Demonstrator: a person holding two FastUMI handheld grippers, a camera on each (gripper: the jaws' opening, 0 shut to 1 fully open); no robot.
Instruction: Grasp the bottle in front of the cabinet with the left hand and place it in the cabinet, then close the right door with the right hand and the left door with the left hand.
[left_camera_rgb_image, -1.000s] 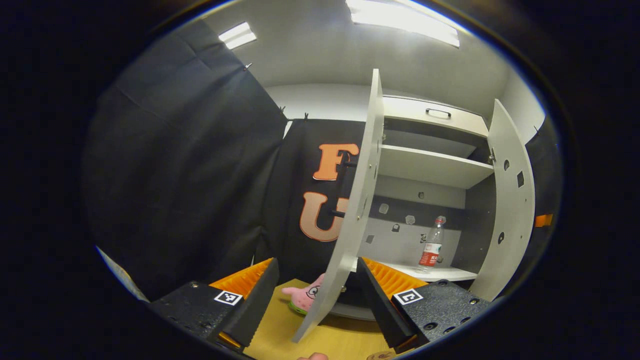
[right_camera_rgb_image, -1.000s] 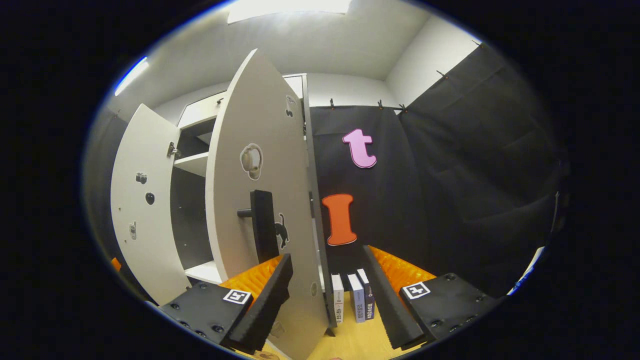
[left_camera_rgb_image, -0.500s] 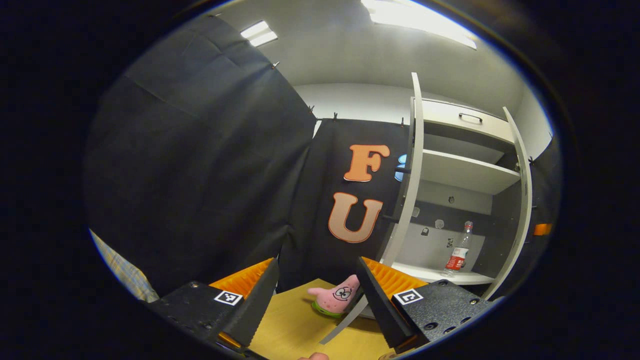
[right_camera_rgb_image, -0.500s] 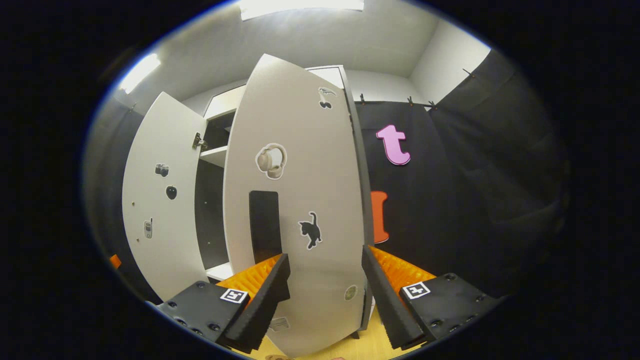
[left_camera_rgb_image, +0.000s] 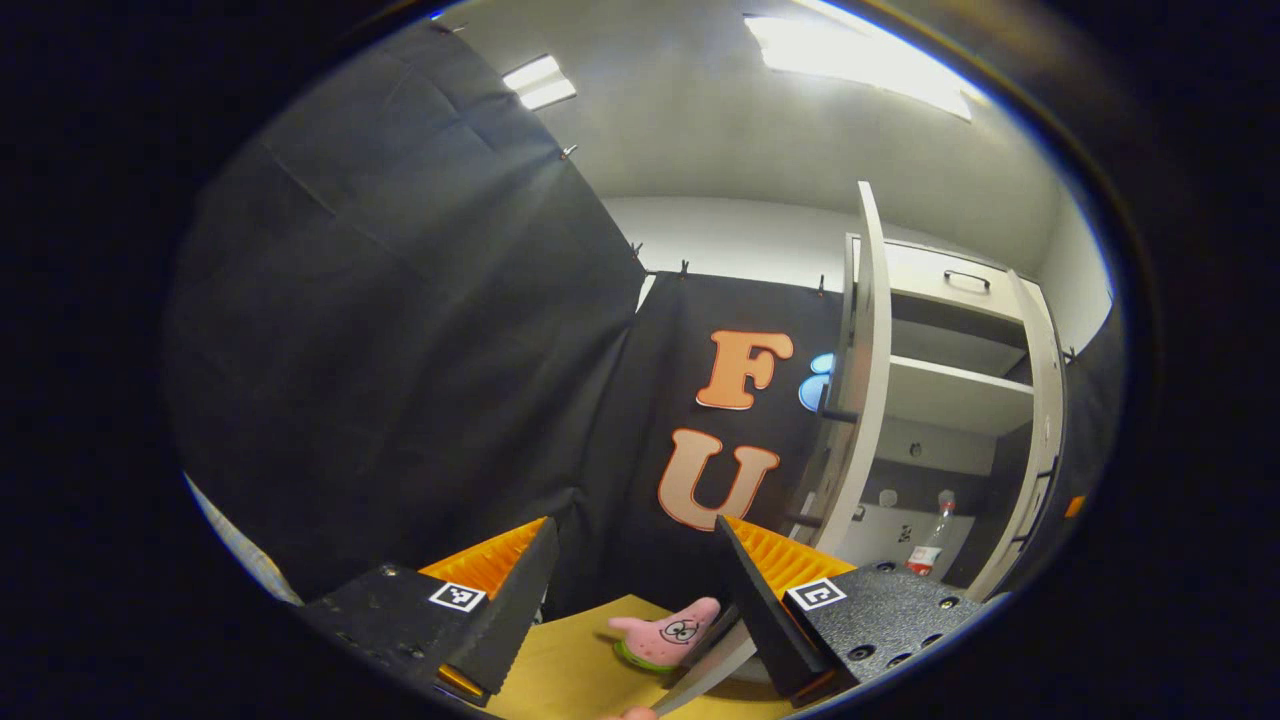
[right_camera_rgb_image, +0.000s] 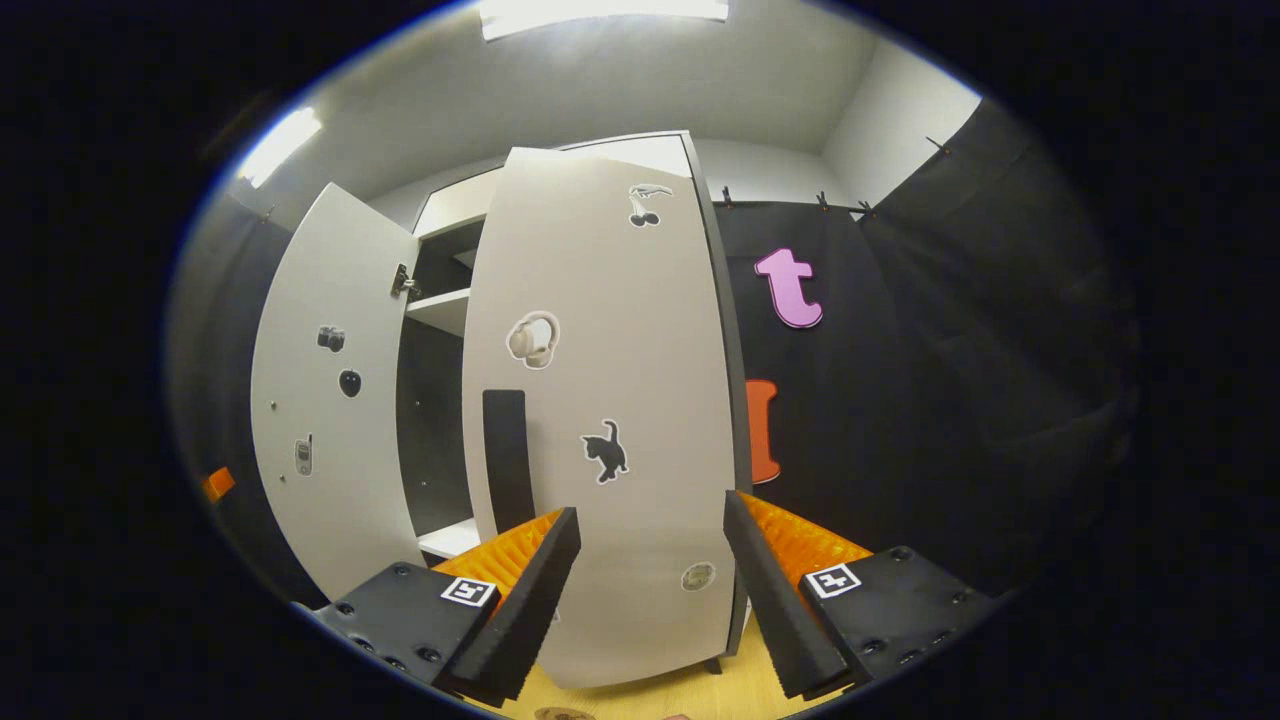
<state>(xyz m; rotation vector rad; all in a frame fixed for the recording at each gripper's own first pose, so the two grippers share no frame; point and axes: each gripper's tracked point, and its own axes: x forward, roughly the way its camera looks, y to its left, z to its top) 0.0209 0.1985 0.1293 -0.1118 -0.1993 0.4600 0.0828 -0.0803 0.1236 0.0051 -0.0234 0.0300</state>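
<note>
The bottle (left_camera_rgb_image: 930, 545) stands upright on the bottom shelf inside the cabinet (left_camera_rgb_image: 955, 395), so the placing step looks finished. In the right gripper view the right door (right_camera_rgb_image: 610, 420) is swung nearly flat against the cabinet front, with the right gripper (right_camera_rgb_image: 648, 570) close before it, jaws spread and holding nothing; whether it is fully shut cannot be told. The left door (left_camera_rgb_image: 858, 380) stands wide open, edge-on to the left gripper (left_camera_rgb_image: 635, 580), whose jaws are also spread and empty. Closing that door appears to remain.
</note>
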